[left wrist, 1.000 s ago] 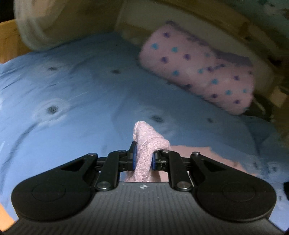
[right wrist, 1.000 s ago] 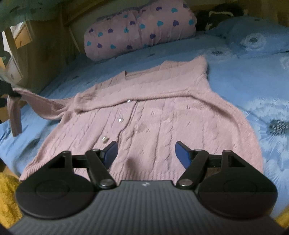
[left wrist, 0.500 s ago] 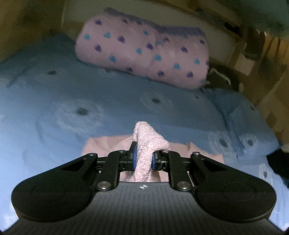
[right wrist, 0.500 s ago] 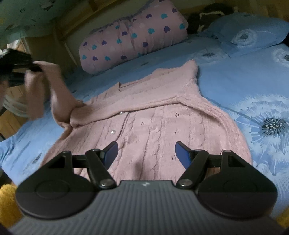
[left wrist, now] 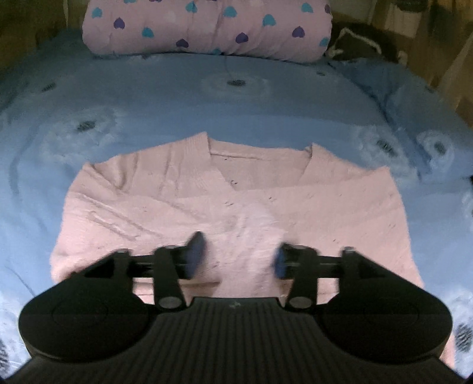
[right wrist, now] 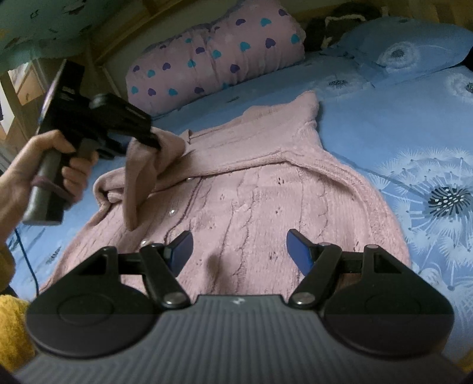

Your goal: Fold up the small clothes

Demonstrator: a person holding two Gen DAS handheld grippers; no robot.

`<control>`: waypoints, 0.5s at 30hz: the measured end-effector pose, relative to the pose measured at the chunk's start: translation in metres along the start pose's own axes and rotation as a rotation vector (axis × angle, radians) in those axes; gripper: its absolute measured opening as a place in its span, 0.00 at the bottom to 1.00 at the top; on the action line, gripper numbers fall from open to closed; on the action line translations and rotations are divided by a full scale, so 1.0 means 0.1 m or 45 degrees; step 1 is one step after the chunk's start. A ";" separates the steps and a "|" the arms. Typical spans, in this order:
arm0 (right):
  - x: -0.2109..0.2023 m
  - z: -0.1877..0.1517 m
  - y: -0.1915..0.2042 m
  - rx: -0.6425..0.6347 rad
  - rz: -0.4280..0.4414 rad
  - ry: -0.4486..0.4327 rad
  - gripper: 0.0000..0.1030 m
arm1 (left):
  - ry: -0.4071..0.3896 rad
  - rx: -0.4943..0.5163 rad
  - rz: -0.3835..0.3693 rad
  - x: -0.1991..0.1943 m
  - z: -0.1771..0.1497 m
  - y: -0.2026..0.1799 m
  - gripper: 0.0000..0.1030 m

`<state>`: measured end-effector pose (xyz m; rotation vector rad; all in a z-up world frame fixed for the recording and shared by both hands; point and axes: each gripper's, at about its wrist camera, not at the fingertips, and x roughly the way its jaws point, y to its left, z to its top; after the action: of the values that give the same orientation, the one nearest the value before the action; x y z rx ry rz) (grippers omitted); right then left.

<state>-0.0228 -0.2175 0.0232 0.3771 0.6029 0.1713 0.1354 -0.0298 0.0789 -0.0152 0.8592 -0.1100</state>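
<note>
Your left gripper [left wrist: 238, 257] hangs over the pink cable-knit cardigan [left wrist: 236, 189] and its jaws are opening. In its own view the blue pads [left wrist: 196, 254] are blurred and stand apart, with only the cardigan's chest showing through the gap below them; nothing is pinched between them there.

From the right wrist view, your left hand [right wrist: 56, 165] grips the handle at the left. The cardigan's pink knitted sleeve [right wrist: 139, 183] drapes off that gripper's tip. The sleeve hangs down in a loose fold, and its cuff end reaches the front panel just beside the row of small pale buttons [right wrist: 171, 211]. Whether the cloth touches the pads in that view, you cannot tell, because the tip hides it.

Your right gripper [right wrist: 239, 248] holds its claw wide and empty. It hovers low above the cardigan's hem, pads clear of the knit.

The cardigan lies face up in the middle of the blue bedsheet with the white dandelion print [right wrist: 399, 133], neckline pointing toward the head of the bed. Its body is spread flat, with the shoulder under your left gripper bunched up.

Beyond the collar, well apart from it, lies the long pink bolster with purple and teal hearts [left wrist: 207, 26]. A blue dandelion-print pillow [right wrist: 399, 50] sits near it on the right. A patch of mustard-yellow fabric [right wrist: 11, 325] shows at the lower left edge.
</note>
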 end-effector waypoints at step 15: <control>0.01 -0.05 0.10 -0.098 -0.046 -0.009 0.71 | -0.136 -0.019 -0.099 -0.86 -0.20 0.63 0.80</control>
<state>-0.0257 -0.2065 0.0227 0.2924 0.5942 0.1582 0.0698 0.0422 0.1269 -0.0683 0.7525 -0.1744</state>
